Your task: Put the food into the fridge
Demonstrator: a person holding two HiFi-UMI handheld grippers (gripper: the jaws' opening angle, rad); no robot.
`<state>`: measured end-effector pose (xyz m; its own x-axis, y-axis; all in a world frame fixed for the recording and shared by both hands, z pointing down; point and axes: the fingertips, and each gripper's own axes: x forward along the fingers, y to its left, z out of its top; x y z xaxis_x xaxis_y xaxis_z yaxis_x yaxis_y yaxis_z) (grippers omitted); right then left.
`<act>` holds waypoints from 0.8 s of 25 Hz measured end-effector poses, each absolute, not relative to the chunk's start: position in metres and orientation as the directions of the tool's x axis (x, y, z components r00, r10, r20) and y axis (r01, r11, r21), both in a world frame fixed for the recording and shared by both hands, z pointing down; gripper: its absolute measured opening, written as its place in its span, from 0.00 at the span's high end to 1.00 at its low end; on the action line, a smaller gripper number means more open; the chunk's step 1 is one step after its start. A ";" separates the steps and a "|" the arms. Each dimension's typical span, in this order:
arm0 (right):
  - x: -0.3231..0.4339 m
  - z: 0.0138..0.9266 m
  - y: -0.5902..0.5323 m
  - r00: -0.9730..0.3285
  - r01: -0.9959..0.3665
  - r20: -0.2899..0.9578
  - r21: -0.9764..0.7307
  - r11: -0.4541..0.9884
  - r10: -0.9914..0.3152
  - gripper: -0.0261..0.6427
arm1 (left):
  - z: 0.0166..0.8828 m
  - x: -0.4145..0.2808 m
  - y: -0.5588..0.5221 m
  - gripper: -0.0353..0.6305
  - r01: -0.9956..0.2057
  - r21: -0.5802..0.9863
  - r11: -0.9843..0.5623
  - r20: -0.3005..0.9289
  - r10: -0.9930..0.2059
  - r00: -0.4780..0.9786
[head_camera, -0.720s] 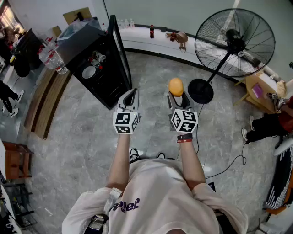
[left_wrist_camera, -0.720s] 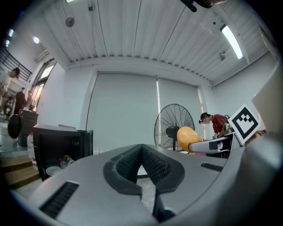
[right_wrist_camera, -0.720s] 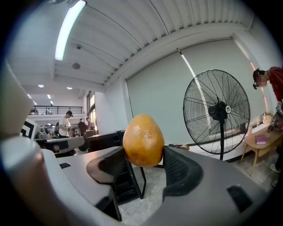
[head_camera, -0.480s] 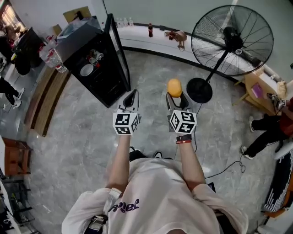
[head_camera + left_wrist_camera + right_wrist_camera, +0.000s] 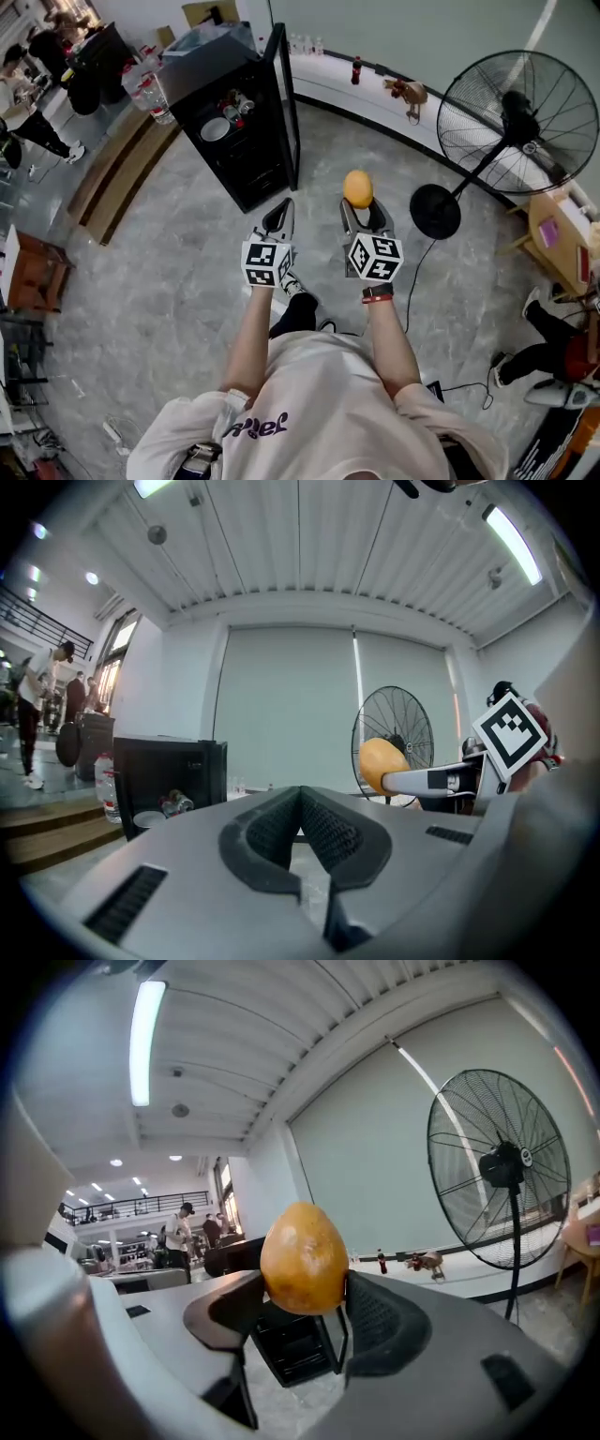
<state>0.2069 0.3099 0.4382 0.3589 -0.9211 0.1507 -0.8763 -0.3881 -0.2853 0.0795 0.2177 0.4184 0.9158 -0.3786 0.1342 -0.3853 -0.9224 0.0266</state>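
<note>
An orange-yellow, egg-shaped fruit [image 5: 357,187] sits between the jaws of my right gripper [image 5: 360,202], which is shut on it; in the right gripper view the fruit [image 5: 303,1258] fills the gap between the pads. My left gripper [image 5: 278,214] is held beside it, shut and empty, its pads meeting at the tips [image 5: 300,808]. A small black fridge [image 5: 234,117] stands ahead to the left with its door [image 5: 286,103] swung open. A white bowl [image 5: 215,129] and cans lie on its shelf. The fruit [image 5: 384,766] also shows at the right of the left gripper view.
A large black pedestal fan [image 5: 511,122] stands on the floor to the right, its round base [image 5: 434,211] close to my right gripper. A white ledge [image 5: 375,89] with bottles runs along the far wall. Wooden steps [image 5: 122,173] lie left of the fridge. People stand at far left.
The fridge and fan have shifted right and closer in the head view as I walked forward. Both grippers keep their poses, the fruit still held in the right one.
</note>
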 end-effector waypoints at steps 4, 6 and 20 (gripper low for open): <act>0.198 0.439 0.256 0.280 -0.909 0.141 -0.279 -0.309 -0.950 0.53 | 0.420 0.071 0.181 0.92 -0.443 0.028 -0.896 0.119 -0.437 0.892; 0.192 0.435 0.229 0.231 -0.926 0.134 -0.273 -0.260 -0.964 0.53 | 0.416 0.066 0.163 0.92 -0.478 0.024 -0.878 0.108 -0.473 0.874; 0.126 0.419 0.057 -0.003 -0.962 0.147 -0.272 -0.038 -0.989 0.53 | 0.392 0.003 0.020 0.92 -0.651 0.048 -0.758 0.071 -0.648 0.759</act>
<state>0.1256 0.0569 0.4186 -0.0027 -0.9891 0.1474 -0.9616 -0.0379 -0.2720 0.0029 0.0200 0.3925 0.7587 -0.6476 0.0706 -0.6510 -0.7576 0.0475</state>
